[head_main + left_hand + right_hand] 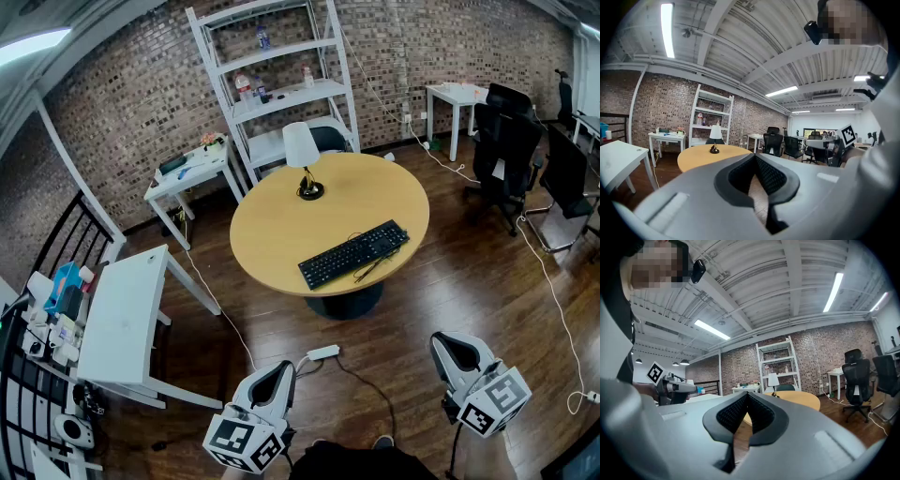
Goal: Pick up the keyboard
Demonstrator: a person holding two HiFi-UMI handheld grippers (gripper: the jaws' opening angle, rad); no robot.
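The black keyboard [354, 254] lies slanted on the near right part of a round wooden table [272, 225], its cable looped beside it. Both grippers hang low over the floor, well short of the table. My left gripper [279, 367] is shut with nothing between its pads. My right gripper [453, 339] is likewise shut and empty. In the left gripper view the shut gripper [754, 157] points towards the table [701, 157]. From the right gripper view the gripper [746, 397] also faces the table [799, 400]. The keyboard does not show in either gripper view.
A white lamp [302, 159] stands at the table's far side. A white shelf unit [277, 84] lines the brick wall. A white side table [122, 314] and railing sit left, black office chairs [511, 150] right. A white power brick [322, 352] and cables lie on the floor.
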